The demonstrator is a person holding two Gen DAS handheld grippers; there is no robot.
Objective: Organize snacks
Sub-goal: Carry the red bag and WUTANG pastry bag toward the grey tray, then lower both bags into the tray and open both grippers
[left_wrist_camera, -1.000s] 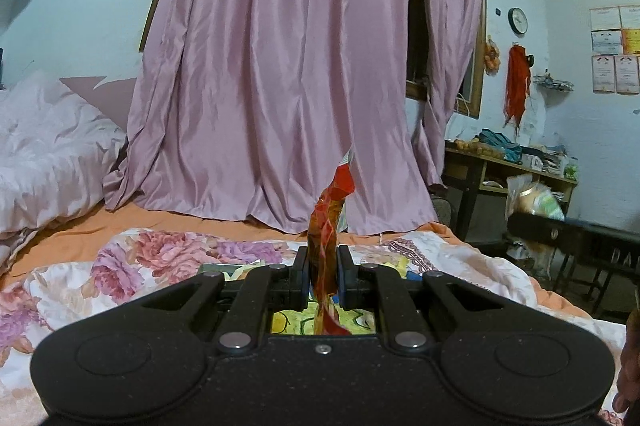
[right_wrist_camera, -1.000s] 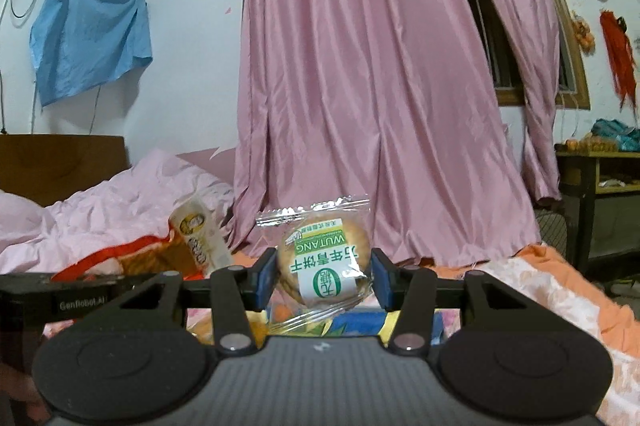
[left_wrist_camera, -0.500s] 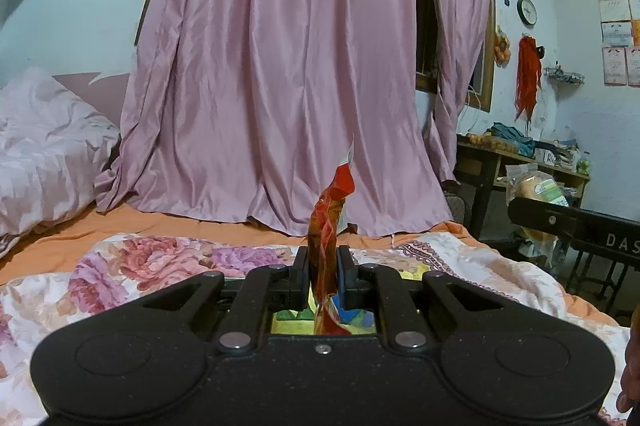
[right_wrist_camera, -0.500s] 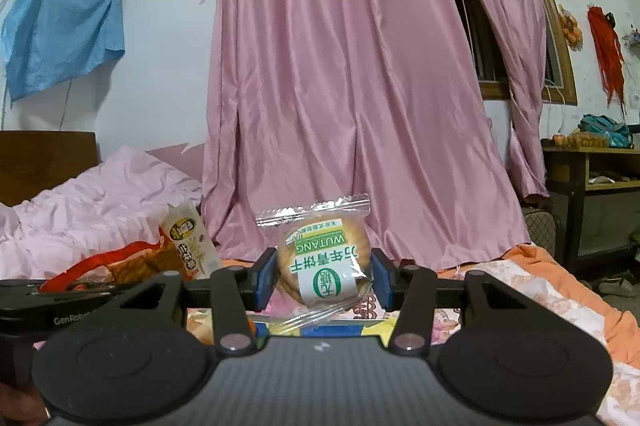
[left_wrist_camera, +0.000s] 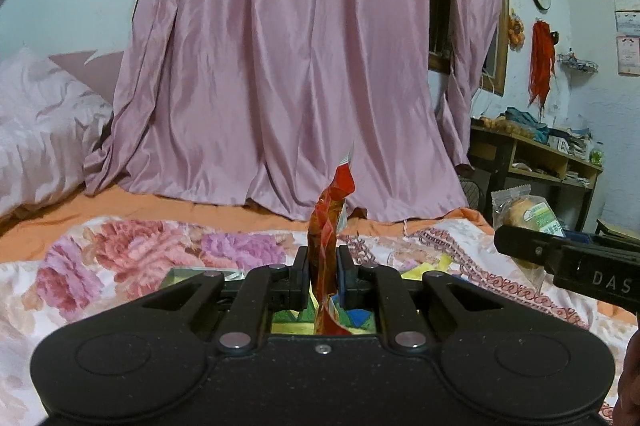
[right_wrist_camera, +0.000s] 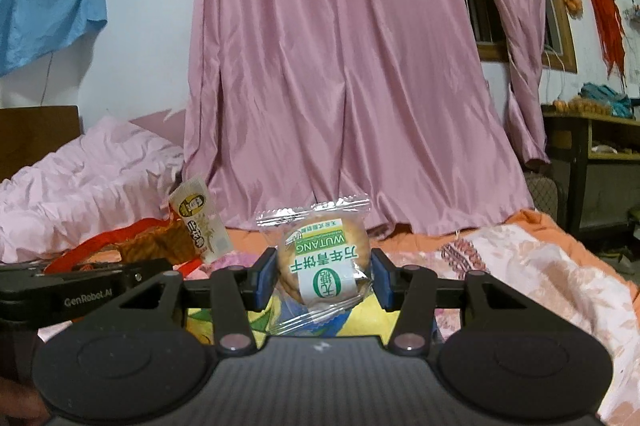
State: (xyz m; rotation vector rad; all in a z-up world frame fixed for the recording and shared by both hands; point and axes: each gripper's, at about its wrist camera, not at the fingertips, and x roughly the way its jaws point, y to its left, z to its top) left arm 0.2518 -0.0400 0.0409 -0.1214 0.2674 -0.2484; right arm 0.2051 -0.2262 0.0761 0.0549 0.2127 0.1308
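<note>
My left gripper (left_wrist_camera: 323,266) is shut on a thin red-orange snack packet (left_wrist_camera: 329,222) that stands upright between its fingers, seen edge-on. My right gripper (right_wrist_camera: 323,280) is shut on a clear-wrapped round biscuit pack (right_wrist_camera: 322,264) with a green and white label. The biscuit pack (left_wrist_camera: 524,214) and the right gripper's body show at the right edge of the left wrist view. In the right wrist view the same red-orange packet (right_wrist_camera: 136,246) with its cream end flap appears at the left, above the left gripper's body. Both are held above a colourful box (left_wrist_camera: 352,318) (right_wrist_camera: 368,314) on the floral bedspread.
A floral quilt (left_wrist_camera: 132,250) covers the bed, with pink bedding (left_wrist_camera: 36,130) heaped at the left. A pink curtain (left_wrist_camera: 304,66) hangs behind. A dark shelf unit (left_wrist_camera: 536,154) with clutter stands at the right by the wall.
Both views have swung a little to the left. The right gripper with the biscuit pack has come further into the left wrist view. Both holds are unchanged.
</note>
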